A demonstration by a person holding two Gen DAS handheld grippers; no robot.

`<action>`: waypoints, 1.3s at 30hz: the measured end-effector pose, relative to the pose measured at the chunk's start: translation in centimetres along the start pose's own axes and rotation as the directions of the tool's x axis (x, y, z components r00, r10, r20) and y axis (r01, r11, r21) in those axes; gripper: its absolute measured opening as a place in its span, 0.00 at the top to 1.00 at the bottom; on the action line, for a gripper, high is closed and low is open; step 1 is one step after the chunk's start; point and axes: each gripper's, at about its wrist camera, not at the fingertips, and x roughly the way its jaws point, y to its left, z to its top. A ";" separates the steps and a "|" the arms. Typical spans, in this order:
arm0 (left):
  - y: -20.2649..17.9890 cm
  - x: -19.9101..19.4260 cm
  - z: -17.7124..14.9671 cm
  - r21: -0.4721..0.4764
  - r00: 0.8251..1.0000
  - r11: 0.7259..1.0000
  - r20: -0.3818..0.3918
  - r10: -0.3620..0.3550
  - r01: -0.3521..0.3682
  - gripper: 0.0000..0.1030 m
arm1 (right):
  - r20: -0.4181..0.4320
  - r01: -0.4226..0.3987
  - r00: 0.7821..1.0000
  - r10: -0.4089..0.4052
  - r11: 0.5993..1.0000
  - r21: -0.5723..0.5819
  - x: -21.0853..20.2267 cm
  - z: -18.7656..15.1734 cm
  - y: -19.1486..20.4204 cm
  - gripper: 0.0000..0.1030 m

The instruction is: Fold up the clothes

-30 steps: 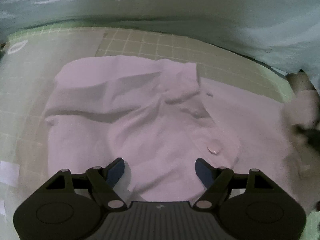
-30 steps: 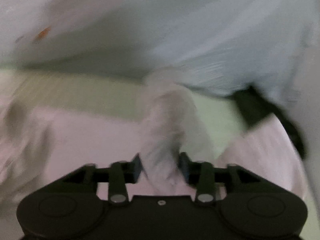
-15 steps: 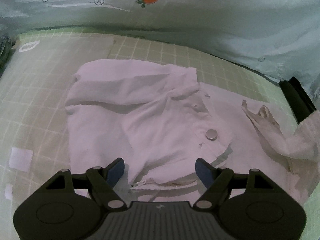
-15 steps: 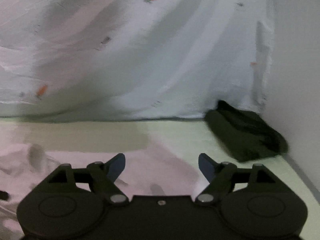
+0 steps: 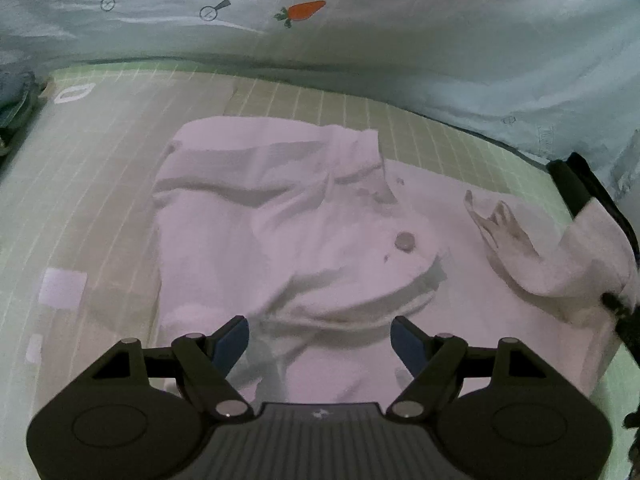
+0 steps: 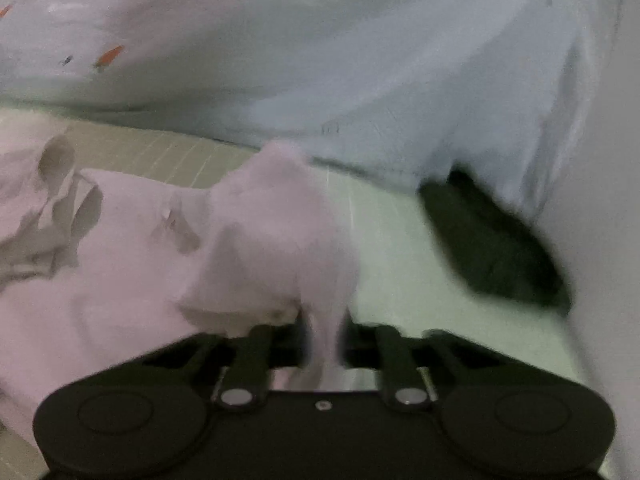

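A pale pink button shirt (image 5: pixel 280 232) lies face up on the green grid mat (image 5: pixel 120 160), collar toward the back. My left gripper (image 5: pixel 320 340) hangs open just above the shirt's near hem, blue pads (image 5: pixel 232 340) wide apart with nothing between them. At the right, one sleeve (image 5: pixel 580 256) is lifted off the body of the shirt. In the blurred right wrist view my right gripper (image 6: pixel 325 320) is shut on that raised fold of pink sleeve cloth (image 6: pixel 280 220). The rest of the shirt (image 6: pixel 100 280) spreads out to its left.
A light blue sheet with carrot prints (image 5: pixel 360 40) hangs along the back of the mat. A dark folded garment (image 6: pixel 492 248) lies at the mat's right end by a white wall (image 6: pixel 608 200). White tape patches (image 5: pixel 64 292) sit on the mat at left.
Half a second ago my right gripper was open and off the cloth; now it is shut on the sleeve and holds it up. My left gripper stays open and has hardly moved.
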 end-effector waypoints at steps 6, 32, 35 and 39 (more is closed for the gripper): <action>-0.1 -1.1 -2.4 -0.008 1.000 1.000 -0.019 0.016 -0.016 0.24 | -0.064 -0.106 0.994 0.092 0.957 -0.269 -1.9 -4.3 5.1 0.91; 4.7 -3.1 -4.4 -0.041 1.000 0.999 -0.009 0.029 -0.029 0.24 | -0.102 -0.243 0.959 0.265 0.952 0.186 1.7 3.1 7.9 0.41; 5.2 -2.8 -3.2 -0.029 1.000 0.999 0.002 0.022 -0.022 0.24 | -0.156 -0.201 0.957 0.243 0.949 0.244 5.6 3.3 9.4 0.36; 5.8 -2.2 -1.4 -0.008 1.000 1.000 0.017 0.004 -0.004 0.24 | -0.239 -0.127 0.951 0.198 0.951 0.283 9.4 3.4 10.7 0.25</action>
